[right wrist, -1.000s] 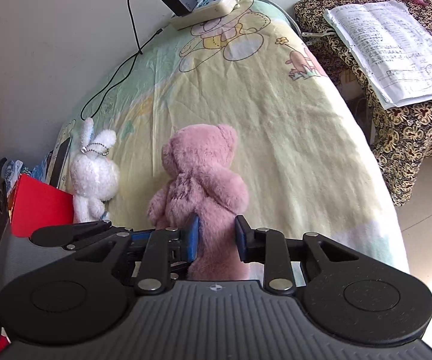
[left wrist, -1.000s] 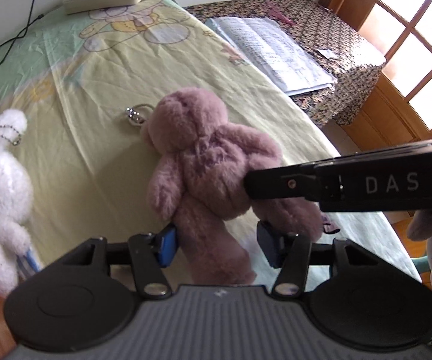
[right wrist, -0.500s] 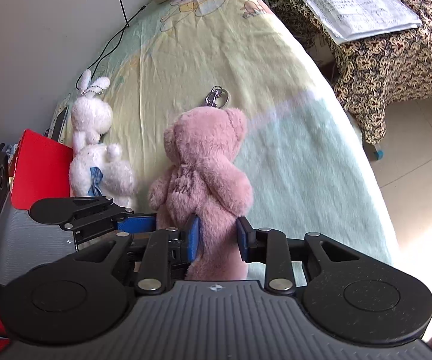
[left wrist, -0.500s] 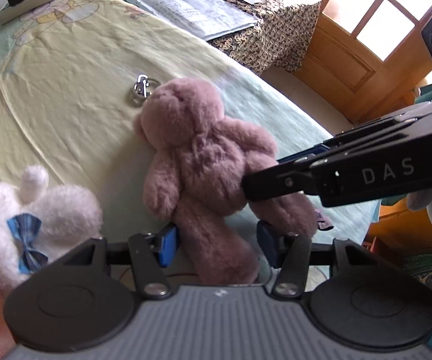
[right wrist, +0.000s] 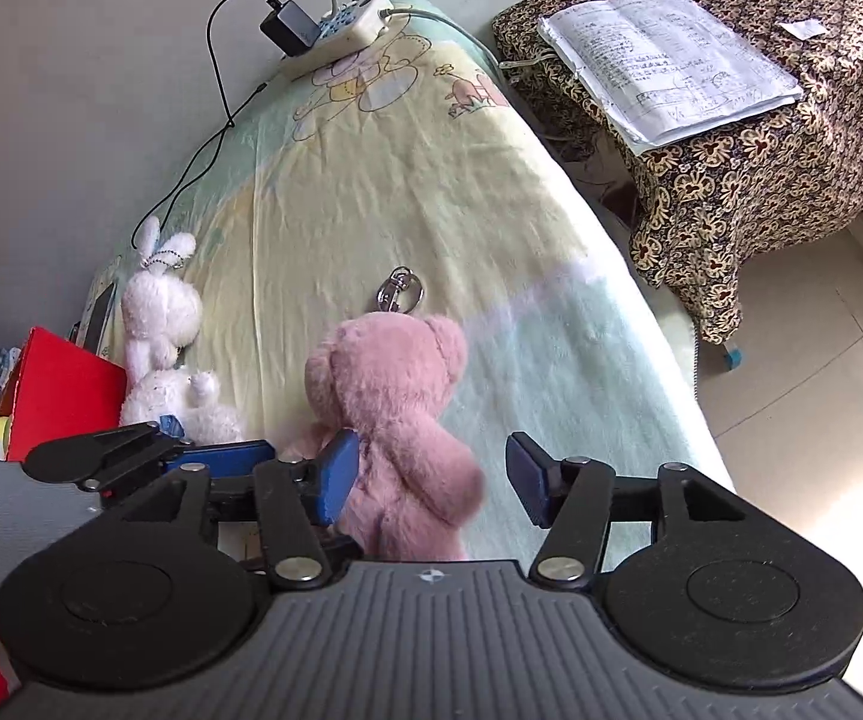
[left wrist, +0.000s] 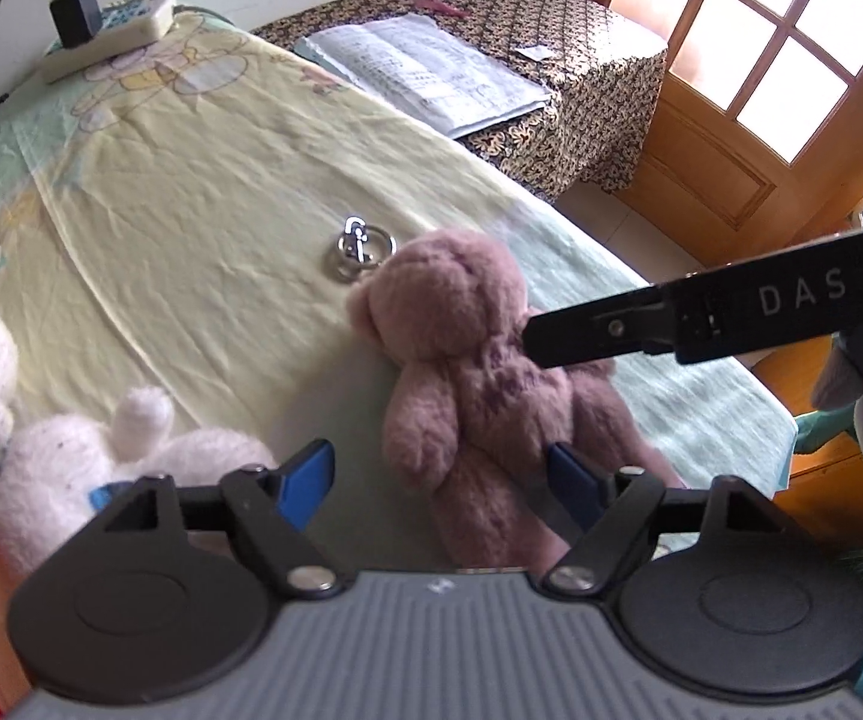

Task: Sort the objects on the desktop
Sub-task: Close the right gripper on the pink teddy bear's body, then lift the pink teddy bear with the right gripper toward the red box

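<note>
A pink plush bear (left wrist: 473, 384) (right wrist: 389, 408) lies on its front on the yellow-green cloth (left wrist: 191, 180), head pointing away from me. My left gripper (left wrist: 440, 480) straddles its lower body, and the opening jaws leave both blue pads clear of the fur. My right gripper (right wrist: 431, 477) is also opening around the bear; its left pad is close against the plush and its right pad stands well off. In the left wrist view, one of the right gripper's black fingers (left wrist: 671, 318) crosses over the bear's shoulder. A white plush rabbit (left wrist: 71, 468) (right wrist: 161, 354) lies just left of the bear.
A metal key clasp (left wrist: 359, 246) (right wrist: 398, 294) rests beyond the bear's head. A power strip (left wrist: 107, 30) (right wrist: 335, 30) with a charger sits at the far end. An open notebook (right wrist: 665, 60) lies on the patterned side table, and a red box (right wrist: 65, 396) stands at the left edge.
Both grippers were shut on the bear's legs and now stand wide apart. The bear has settled on the cloth beside the white rabbit.
</note>
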Motion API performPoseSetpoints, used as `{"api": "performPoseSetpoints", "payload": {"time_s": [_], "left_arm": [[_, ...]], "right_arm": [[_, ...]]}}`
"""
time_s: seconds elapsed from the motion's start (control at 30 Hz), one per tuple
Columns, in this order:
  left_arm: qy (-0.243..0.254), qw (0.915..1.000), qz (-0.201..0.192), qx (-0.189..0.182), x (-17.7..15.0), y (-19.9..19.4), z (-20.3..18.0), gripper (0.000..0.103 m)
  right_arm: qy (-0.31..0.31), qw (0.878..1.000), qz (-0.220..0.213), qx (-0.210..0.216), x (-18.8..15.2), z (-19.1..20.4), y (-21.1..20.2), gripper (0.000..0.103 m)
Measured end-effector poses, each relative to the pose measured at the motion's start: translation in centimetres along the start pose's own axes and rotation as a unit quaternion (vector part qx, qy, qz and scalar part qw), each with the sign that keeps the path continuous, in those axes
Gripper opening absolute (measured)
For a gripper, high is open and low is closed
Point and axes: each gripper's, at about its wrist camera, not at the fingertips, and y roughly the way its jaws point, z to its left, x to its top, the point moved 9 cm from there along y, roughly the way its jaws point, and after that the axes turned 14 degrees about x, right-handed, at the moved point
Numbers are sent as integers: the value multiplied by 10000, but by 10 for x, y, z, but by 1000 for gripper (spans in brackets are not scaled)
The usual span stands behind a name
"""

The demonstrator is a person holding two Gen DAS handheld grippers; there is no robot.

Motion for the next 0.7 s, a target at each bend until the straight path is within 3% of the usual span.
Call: {"api": "performPoseSetpoints", "payload": {"time_s": [0.3, 0.4, 0.53, 0.7], "left_arm": [[-159, 9992, 81, -366, 3, 11, -6, 80], [-174, 9991, 74, -371, 5, 10, -10, 79], [-116, 9989, 60, -452, 8, 6, -24, 62], [-142, 9990, -2, -415, 6, 0, -30, 62]], "right_arm": [[579, 9978, -88, 296, 0, -10, 15, 64], [438, 9987, -64, 256, 0, -6, 17, 65], [177, 9998, 9, 122, -2, -2, 18, 62], [54, 9999, 82, 30, -4, 1, 15, 59]]}}
